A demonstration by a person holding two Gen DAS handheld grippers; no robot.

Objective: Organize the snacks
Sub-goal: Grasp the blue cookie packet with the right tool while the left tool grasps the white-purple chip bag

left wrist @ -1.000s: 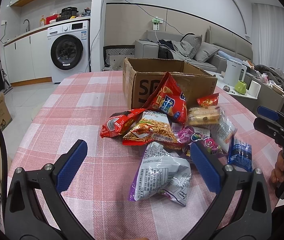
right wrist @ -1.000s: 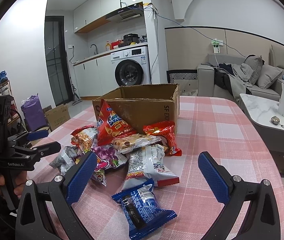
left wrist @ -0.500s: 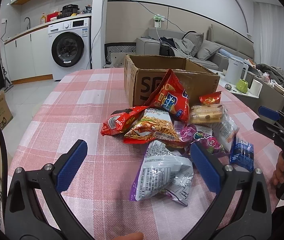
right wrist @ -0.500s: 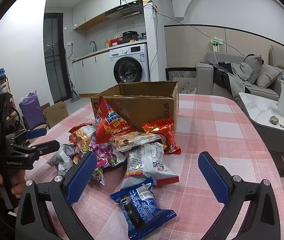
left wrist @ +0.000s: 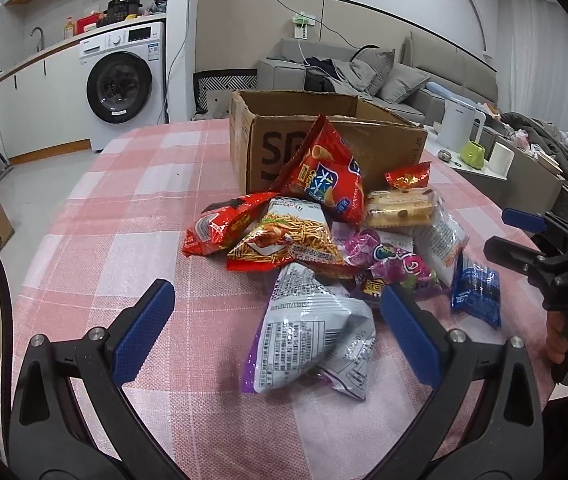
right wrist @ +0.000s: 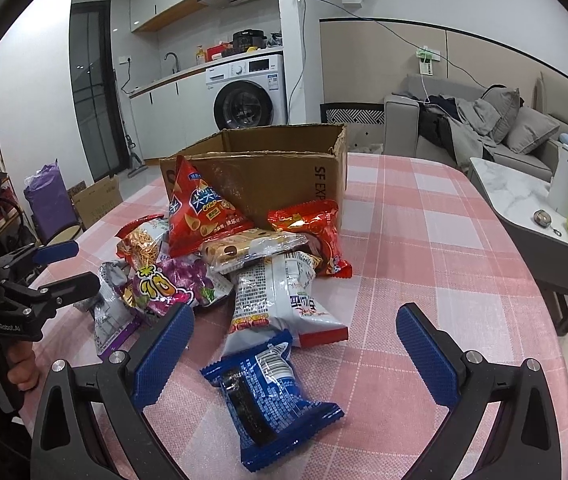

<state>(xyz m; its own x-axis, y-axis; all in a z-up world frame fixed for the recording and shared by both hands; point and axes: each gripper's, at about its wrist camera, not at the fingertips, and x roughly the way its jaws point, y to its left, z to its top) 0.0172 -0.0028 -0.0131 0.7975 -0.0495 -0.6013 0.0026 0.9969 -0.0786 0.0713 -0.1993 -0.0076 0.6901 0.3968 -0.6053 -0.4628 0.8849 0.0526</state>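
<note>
Blue cookie packet [right wrist: 271,396] lies between the spread right gripper [right wrist: 292,344] fingers.

Black tool [right wrist: 288,350], seemingly ribbed blue pads [right wrist: 163,350]

Ahead of the left tongs [left wrist: 275,334], a silver bag [left wrist: 308,344] lies between the spread jaws, the snack heap [left wrist: 324,232] and box [left wrist: 324,140] behind it; bare cloth [left wrist: 123,208] opens leftward. A blue packet [right wrist: 271,396] sits between the right tongs' [right wrist: 296,348] jaws, with clear cloth [right wrist: 424,248] to their right.
</note>
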